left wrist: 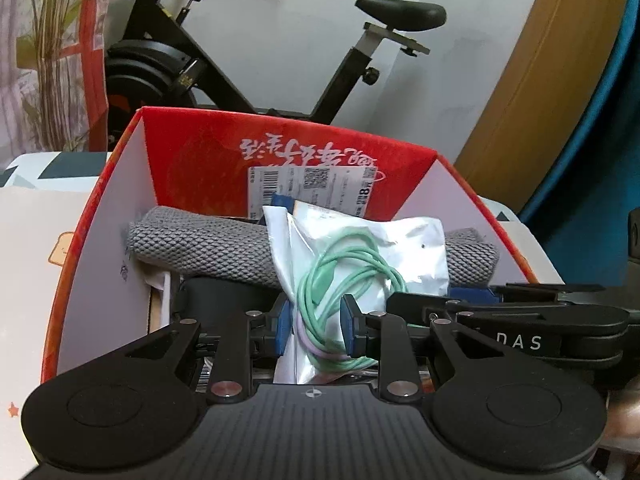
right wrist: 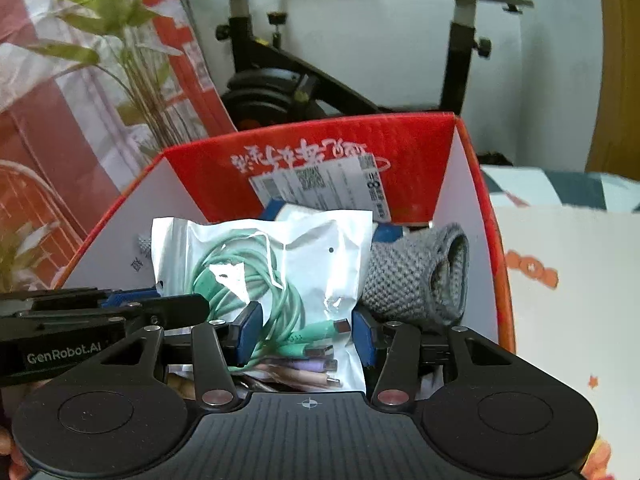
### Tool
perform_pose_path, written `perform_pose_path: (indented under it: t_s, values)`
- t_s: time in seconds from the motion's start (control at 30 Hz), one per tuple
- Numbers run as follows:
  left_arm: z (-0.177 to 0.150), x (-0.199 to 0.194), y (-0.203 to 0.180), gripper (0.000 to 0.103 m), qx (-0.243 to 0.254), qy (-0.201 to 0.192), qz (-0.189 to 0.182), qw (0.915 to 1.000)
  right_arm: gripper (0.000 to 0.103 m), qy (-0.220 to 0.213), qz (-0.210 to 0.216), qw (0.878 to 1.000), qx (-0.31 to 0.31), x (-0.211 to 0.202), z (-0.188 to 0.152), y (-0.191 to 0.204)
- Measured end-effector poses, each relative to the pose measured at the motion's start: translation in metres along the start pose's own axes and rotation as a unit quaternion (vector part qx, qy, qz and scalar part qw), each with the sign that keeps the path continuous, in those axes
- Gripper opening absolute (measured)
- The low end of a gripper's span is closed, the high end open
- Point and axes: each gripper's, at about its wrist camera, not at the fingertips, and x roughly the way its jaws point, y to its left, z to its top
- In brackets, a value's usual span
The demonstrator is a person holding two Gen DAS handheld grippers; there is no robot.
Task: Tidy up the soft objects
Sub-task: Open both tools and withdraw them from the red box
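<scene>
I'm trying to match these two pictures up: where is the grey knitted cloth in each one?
Left wrist view: the grey knitted cloth lies across the middle of the red box, behind the cable bag.
Right wrist view: the cloth sits rolled at centre right, beside the bag.
Shared landmark: the barcode label on the box's back wall.

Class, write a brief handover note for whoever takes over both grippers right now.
Left gripper: fingers closed on the cable bag, pinching its lower part.
Right gripper: fingers either side of the same bag, seemingly gripping it.
The bag sits over the red box, on the rolled grey cloth already inside.
Done: cloth boxed. Left: settle the bag in the box and release both grippers.
</scene>
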Motion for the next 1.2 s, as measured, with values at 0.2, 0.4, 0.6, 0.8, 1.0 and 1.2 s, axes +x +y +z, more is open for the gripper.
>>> perform_pose_path:
  t_s: [0.2,0.4,0.6,0.8,1.0,1.2]
  values:
    - [0.001,-0.016,0.001,0.03,-0.001,-0.028,0.012,0.9995,0.043,0.031,-0.028,0.999,-0.01,0.008,0.003,0.004]
    - [0.0,-0.045,-0.01,0.043,0.027,-0.07,0.017,0.9971,0.057,0.003,-0.059,0.998,-0.037,-0.006,0.002,0.018]
    - [-0.015,-0.078,-0.024,0.065,0.063,-0.1,0.029,0.9926,0.08,-0.05,-0.082,0.992,-0.085,-0.044,-0.005,0.034]
    - [-0.051,-0.107,-0.029,0.071,0.045,-0.108,0.037,0.9925,0.09,-0.087,-0.083,0.986,-0.119,-0.09,-0.032,0.042]
    - [-0.103,-0.125,-0.032,0.071,0.024,-0.08,0.044,0.9955,0.09,-0.096,-0.059,0.986,-0.119,-0.123,-0.085,0.036]
    - [-0.143,-0.13,-0.042,0.071,0.051,-0.034,0.04,0.9973,0.09,-0.06,-0.04,0.988,-0.133,-0.133,-0.141,0.027]
